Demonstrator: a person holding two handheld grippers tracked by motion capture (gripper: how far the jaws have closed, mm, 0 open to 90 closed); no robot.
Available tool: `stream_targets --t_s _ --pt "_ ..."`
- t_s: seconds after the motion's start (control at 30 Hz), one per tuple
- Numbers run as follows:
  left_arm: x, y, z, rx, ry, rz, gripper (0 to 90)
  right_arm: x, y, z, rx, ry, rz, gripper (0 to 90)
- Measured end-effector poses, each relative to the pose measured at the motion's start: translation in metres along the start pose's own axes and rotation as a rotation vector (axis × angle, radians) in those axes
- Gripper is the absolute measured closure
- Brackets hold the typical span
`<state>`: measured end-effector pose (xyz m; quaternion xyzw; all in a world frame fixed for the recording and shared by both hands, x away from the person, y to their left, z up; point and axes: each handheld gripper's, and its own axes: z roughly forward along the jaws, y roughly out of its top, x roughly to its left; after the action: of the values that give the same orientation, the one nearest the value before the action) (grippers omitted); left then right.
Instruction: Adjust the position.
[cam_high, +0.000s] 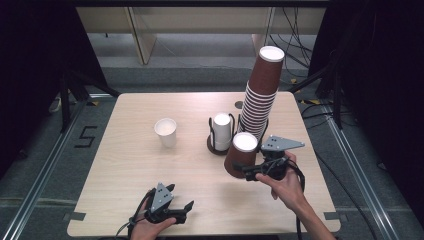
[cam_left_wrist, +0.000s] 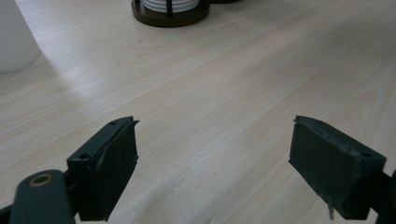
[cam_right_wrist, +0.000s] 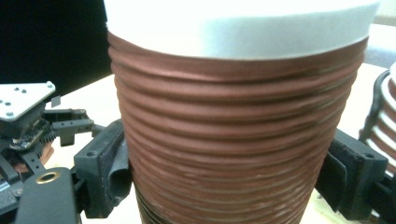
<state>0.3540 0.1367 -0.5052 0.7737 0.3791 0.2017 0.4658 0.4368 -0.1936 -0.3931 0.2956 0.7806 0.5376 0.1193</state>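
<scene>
Right gripper (cam_high: 246, 172) is clamped on a brown ribbed cup (cam_high: 240, 155), upside down at about 4 o'clock from the cup holder (cam_high: 220, 142). Left gripper (cam_high: 180, 207) sits released at the table's (cam_high: 125, 165) 6 o'clock edge, jaws apart, nothing between them.

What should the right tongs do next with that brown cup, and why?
Probably lower the brown cup onto bare table and let go. The right tongs clamp its ribbed wall on both sides, base up, beside the cup holder; the left tongs rest open and empty.
</scene>
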Motion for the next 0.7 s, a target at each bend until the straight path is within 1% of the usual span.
stream_targets --t_s 0.03,0.07,0.1,0.13,0.17,0.2,0.23,0.27,0.3,0.33,0.37,0.4,0.43,0.47,0.5,0.53,0.57,0.6,0.63,0.67,0.7 --pt "0.001 0.000 0.000 -0.026 -0.004 -0.011 14.7 0.002 -0.001 0.002 -0.005 0.011 0.018 16.8" --pt "0.001 0.000 -0.001 -0.026 0.002 -0.010 14.6 0.003 -0.003 0.005 -0.003 0.016 0.006 16.8" --pt "0.000 0.001 -0.002 -0.043 0.000 -0.015 14.6 0.006 -0.004 0.007 0.005 0.020 0.022 16.8" --pt "0.000 0.001 -0.002 -0.059 -0.013 -0.018 14.6 0.007 -0.005 0.010 0.003 0.014 0.000 16.8" --pt "-0.002 0.002 -0.002 -0.074 -0.014 -0.019 14.6 0.008 -0.006 0.012 0.013 0.022 0.008 16.8" --pt "-0.002 0.002 -0.002 -0.083 -0.025 -0.013 14.6 0.009 -0.007 0.017 0.016 0.037 -0.008 16.8" --pt "-0.005 0.004 -0.002 -0.092 -0.030 -0.012 14.6 0.012 -0.008 0.018 0.021 0.035 0.015 16.8" --pt "-0.006 0.004 -0.002 -0.105 -0.040 -0.012 14.6 0.012 -0.009 0.022 0.023 0.047 -0.002 16.8" --pt "-0.008 0.005 -0.001 -0.122 -0.058 -0.009 14.6 0.014 -0.010 0.025 0.026 0.052 0.011 16.8" --pt "-0.009 0.006 0.000 -0.136 -0.074 -0.006 14.6 0.014 -0.011 0.030 0.017 0.068 -0.008 16.8" --pt "-0.011 0.007 0.000 -0.138 -0.076 -0.003 14.6 0.016 -0.012 0.032 0.026 0.072 0.009 16.8" --pt "-0.012 0.008 0.001 -0.153 -0.091 0.001 14.6 0.017 -0.012 0.034 0.033 0.070 -0.005 16.8" --pt "-0.015 0.010 0.002 -0.169 -0.101 -0.003 14.6 0.019 -0.013 0.038 0.026 0.086 -0.006 16.8" --pt "-0.016 0.011 0.002 -0.167 -0.108 -0.001 14.6 0.023 -0.013 0.040 0.052 0.084 -0.005 16.8" --pt "-0.018 0.013 0.002 -0.174 -0.114 -0.002 14.6 0.023 -0.014 0.043 0.043 0.104 -0.017 16.8" --pt "-0.020 0.014 0.004 -0.186 -0.131 0.000 14.6 0.027 -0.014 0.044 0.049 0.099 0.007 16.8" --pt "-0.022 0.015 0.003 -0.179 -0.130 0.009 14.6 0.028 -0.014 0.046 0.053 0.092 -0.013 16.8" --pt "-0.024 0.015 0.004 -0.181 -0.135 0.015 14.6 0.028 -0.014 0.048 0.050 0.105 -0.029 16.8" --pt "-0.026 0.016 0.004 -0.187 -0.137 0.017 14.6 0.030 -0.015 0.050 0.048 0.114 -0.032 16.8" --pt "-0.027 0.017 0.005 -0.194 -0.140 0.016 14.5 0.033 -0.015 0.052 0.054 0.111 -0.021 16.8" --pt "-0.029 0.018 0.007 -0.201 -0.140 0.016 14.5 0.033 -0.016 0.055 0.050 0.146 -0.030 16.8"
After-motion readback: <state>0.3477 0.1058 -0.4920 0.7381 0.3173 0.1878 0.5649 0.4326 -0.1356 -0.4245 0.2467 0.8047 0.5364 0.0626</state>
